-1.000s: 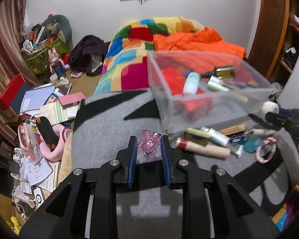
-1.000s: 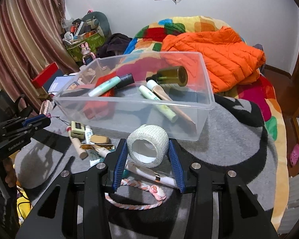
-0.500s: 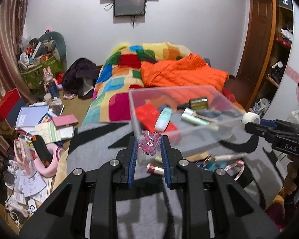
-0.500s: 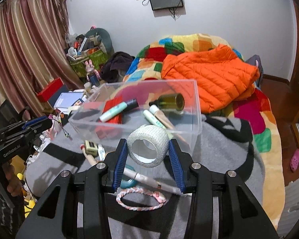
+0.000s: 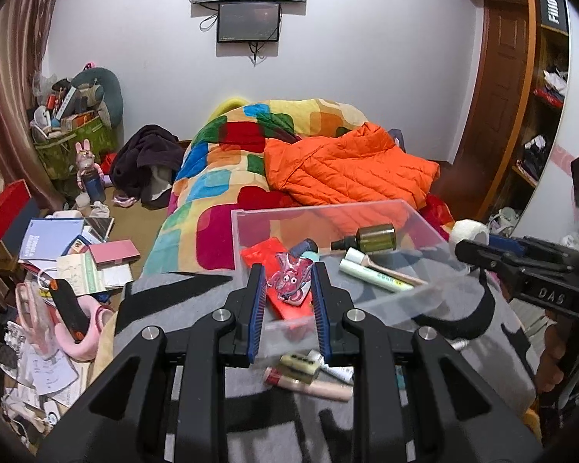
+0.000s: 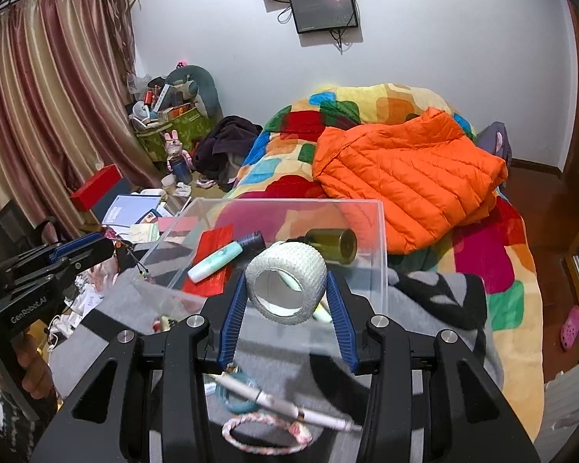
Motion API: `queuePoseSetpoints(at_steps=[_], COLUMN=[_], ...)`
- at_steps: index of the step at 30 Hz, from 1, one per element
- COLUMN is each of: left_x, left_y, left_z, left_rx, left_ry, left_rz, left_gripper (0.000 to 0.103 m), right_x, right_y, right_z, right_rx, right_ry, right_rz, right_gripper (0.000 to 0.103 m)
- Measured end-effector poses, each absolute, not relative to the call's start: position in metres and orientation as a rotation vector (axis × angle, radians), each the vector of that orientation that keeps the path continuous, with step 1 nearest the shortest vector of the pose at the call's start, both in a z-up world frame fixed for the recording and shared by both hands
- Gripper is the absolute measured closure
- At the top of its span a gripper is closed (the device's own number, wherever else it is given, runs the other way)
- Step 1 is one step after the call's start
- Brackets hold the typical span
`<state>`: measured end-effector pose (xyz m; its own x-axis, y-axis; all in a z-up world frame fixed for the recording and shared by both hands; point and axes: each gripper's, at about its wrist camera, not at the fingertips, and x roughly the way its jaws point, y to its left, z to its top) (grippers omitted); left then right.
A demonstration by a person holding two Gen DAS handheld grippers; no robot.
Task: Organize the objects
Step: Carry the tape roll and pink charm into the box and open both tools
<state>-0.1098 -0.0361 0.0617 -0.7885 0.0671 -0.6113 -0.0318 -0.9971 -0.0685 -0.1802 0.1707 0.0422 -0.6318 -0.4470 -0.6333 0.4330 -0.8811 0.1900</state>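
I have raised both tongs off the grey blanket (image 5: 181, 301). My left tongs (image 5: 288, 283), with the pink charm (image 5: 289, 279), now sit above the clear bin (image 5: 328, 208); my right tongs (image 6: 285, 289) now carry the bandage roll (image 6: 285, 281) over its near rim.

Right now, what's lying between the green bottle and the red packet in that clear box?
In the right wrist view, a mint tube with a dark cap lies between the green bottle and the red packet, partly resting on the packet, inside the clear box.

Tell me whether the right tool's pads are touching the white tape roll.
Touching. The right wrist view shows the white tape roll clamped between the right tool's blue pads, both sides pressed against it.
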Motion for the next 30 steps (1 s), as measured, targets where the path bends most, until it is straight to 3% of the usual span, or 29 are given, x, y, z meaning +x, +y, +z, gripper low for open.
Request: queuePoseSetpoints(at_steps=[7,23,26,28,30], left_x=[-0.134,-0.163,-0.162,-0.159,-0.155], left_y=[-0.042,-0.033,-0.029,-0.028,-0.027], left_z=[0.055,0.01,0.011,0.012,0.016], left_rx=[-1.021,-1.19,-1.189,-1.177,-1.157], left_ry=[-0.185,-0.164,-0.151,-0.145,-0.137], left_rz=[2.899,2.812,2.81,2.818,2.829], left_gripper=[0.08,0.079,0.073,0.062,0.056], right_x=[-0.204,-0.235,-0.233,-0.23,-0.226], right_y=[0.156,0.122,0.123,0.125,0.127], right_z=[0.031,-0.011,-0.011,-0.008,-0.003], right_rx=[1.023,1.164,1.169,1.158,1.142], right_ry=[0.001,0.103,0.099,0.095,0.1], right_rz=[-2.444,-2.368,-2.359,-2.371,-2.385], right_gripper=[0.064,0.064,0.055,0.047,0.046])
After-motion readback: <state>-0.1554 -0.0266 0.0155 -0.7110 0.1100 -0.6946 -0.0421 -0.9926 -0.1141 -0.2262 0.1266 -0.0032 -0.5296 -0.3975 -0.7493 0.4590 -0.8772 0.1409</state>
